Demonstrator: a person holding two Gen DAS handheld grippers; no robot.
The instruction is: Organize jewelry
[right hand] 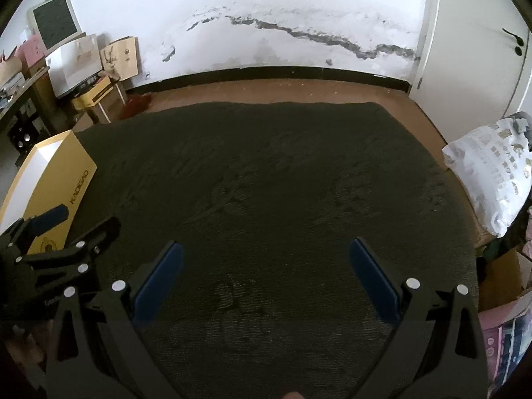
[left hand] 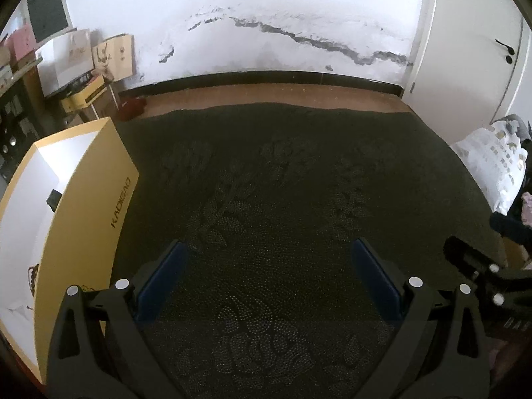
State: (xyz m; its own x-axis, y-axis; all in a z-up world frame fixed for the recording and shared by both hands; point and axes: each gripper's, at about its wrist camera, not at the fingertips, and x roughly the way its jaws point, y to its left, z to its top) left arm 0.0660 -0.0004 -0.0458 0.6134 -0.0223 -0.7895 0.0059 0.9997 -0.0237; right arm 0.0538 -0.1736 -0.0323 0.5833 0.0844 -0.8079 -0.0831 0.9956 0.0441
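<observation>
Left wrist view: yellow box (left hand: 89,199) lies lengthwise away from camera; both tools (left hand: 269,259) (right hand: 266,259) released.

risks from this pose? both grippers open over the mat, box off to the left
1. The jewelry lies low in the yellow box, seen only at the frame edge past its tall wall; the left gripper could catch the wall and shove or tip the box.
2. The right gripper sits close beside the left; both going for the box may collide.
3. The textured dark mat could hide or snag a dropped piece.
</observation>
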